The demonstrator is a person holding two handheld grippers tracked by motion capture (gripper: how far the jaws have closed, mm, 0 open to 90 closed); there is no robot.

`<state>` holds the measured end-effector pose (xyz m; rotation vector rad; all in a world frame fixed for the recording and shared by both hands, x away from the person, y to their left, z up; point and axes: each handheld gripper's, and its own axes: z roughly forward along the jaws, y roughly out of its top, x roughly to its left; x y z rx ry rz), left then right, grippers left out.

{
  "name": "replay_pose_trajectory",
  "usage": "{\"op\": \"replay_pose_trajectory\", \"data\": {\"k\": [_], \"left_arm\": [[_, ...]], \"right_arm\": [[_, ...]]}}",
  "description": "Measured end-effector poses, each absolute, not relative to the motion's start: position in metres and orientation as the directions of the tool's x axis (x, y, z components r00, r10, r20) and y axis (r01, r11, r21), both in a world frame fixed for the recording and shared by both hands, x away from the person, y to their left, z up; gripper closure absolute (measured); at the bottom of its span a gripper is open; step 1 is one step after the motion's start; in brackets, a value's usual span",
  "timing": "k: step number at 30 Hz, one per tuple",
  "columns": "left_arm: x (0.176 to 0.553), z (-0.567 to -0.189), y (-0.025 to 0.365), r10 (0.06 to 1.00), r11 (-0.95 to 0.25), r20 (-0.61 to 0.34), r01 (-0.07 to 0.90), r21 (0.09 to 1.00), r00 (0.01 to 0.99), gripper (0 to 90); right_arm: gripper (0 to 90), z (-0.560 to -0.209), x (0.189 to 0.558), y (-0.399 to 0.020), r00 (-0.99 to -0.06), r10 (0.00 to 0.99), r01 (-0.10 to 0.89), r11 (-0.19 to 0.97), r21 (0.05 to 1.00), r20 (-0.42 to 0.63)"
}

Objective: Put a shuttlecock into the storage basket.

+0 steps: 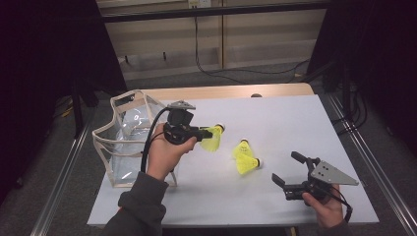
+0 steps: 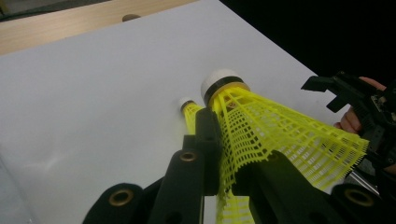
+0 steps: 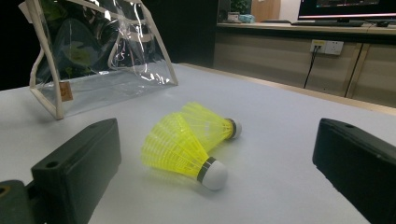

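Observation:
My left gripper (image 1: 205,133) hovers over the white table (image 1: 275,118), just right of the clear bag, and is shut on the skirt of a yellow shuttlecock (image 1: 213,138) whose white cork points away from the hand. In the left gripper view that held shuttlecock (image 2: 275,128) sits squeezed between the black jaws. Two more yellow shuttlecocks lie side by side on the table, one (image 1: 242,147) farther and one (image 1: 248,165) nearer. My right gripper (image 1: 285,167) is low at the front right, open and empty, facing the nearer shuttlecock (image 3: 180,150) and the farther one (image 3: 208,122).
A clear plastic bag (image 1: 129,135) with beige trim stands open at the table's left edge, also seen as the bag (image 3: 100,56) in the right gripper view. A wooden strip (image 1: 231,91) runs along the table's far edge. Cables trail on the floor beyond.

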<state>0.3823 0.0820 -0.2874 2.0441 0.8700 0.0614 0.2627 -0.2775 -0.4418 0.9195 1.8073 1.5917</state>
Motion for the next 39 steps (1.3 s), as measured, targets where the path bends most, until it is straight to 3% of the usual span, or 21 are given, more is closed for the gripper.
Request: {"op": "replay_pose_trajectory", "data": {"k": [39], "left_arm": [[0.404,-0.261,0.102,0.657,-0.323,-0.264,0.581,0.747,0.706,86.3]], "right_arm": [[1.0,-0.441,0.262,-0.279,-0.606,0.795,0.129,0.057,0.99,0.033]]}}
